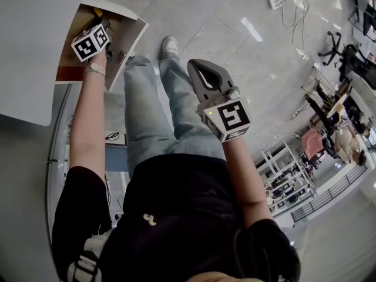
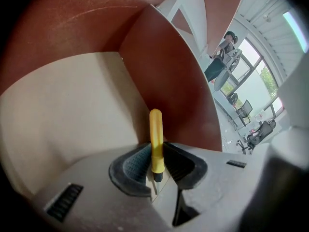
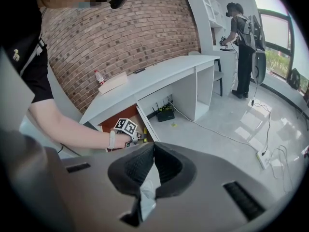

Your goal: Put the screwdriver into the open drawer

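We grasp the screwdriver [image 2: 155, 137] in the left gripper [image 2: 155, 150] inside the drawer [image 2: 72, 110]; only releasing remains, the right gripper [image 3: 152, 151] clenched empty.

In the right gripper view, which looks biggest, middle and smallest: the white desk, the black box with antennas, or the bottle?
Biggest: white desk, by far.
Middle: black box with antennas, under the desk.
Smallest: bottle on the desk, a little smaller than the box.
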{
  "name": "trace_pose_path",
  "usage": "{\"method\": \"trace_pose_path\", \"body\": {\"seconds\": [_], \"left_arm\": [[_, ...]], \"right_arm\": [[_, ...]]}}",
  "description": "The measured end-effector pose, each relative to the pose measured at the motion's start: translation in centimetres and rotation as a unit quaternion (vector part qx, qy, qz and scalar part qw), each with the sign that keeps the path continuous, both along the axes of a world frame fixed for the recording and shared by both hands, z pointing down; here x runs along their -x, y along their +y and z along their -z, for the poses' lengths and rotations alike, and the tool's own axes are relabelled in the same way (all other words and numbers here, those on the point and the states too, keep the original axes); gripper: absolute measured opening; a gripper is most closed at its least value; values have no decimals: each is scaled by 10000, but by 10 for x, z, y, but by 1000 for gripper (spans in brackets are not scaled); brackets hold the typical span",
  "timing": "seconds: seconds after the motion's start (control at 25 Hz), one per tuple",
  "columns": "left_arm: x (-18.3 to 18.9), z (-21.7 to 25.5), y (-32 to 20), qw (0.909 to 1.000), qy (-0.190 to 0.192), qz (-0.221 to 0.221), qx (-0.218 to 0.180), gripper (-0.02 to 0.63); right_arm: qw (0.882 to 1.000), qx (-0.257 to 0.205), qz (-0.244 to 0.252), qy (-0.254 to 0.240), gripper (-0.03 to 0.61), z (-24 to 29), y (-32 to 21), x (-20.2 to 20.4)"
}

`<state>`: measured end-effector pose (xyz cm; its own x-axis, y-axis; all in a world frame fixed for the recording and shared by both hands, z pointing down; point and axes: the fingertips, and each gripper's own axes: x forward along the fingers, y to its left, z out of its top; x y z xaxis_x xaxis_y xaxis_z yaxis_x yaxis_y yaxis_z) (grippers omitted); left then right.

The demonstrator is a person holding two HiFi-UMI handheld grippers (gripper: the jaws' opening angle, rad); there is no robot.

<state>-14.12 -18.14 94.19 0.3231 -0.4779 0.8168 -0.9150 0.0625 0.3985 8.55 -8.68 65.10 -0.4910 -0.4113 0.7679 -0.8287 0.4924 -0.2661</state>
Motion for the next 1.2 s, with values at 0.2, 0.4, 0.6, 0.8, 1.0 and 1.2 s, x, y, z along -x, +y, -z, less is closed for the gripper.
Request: {"method": "trace_pose_path", "body": {"seconds": [0.2, 0.4, 0.6, 0.8, 1.0, 1.2], "left_arm": [[2, -1, 2, 10000, 36, 25, -21, 83], [1, -5, 3, 9999, 93, -26, -26, 86], [-7, 5, 4, 9999, 28, -99, -60, 86], [-12, 33, 15, 9984, -264, -494, 42, 84], [-10, 87, 30, 9972, -483, -565, -62, 80], [-17, 143, 34, 9948, -537, -759, -411, 3]], "right_arm": [[10000, 4, -41, -31, 11, 0, 1, 3], [9999, 33, -87, -111, 11, -3, 1, 4], [9999, -44, -62, -139, 11, -1, 1, -1], [9995, -222, -1, -212, 11, 21, -1, 6], [9986, -427, 23, -309, 11, 59, 3, 12], [9973, -632, -5, -376, 11, 85, 3, 11]]}}
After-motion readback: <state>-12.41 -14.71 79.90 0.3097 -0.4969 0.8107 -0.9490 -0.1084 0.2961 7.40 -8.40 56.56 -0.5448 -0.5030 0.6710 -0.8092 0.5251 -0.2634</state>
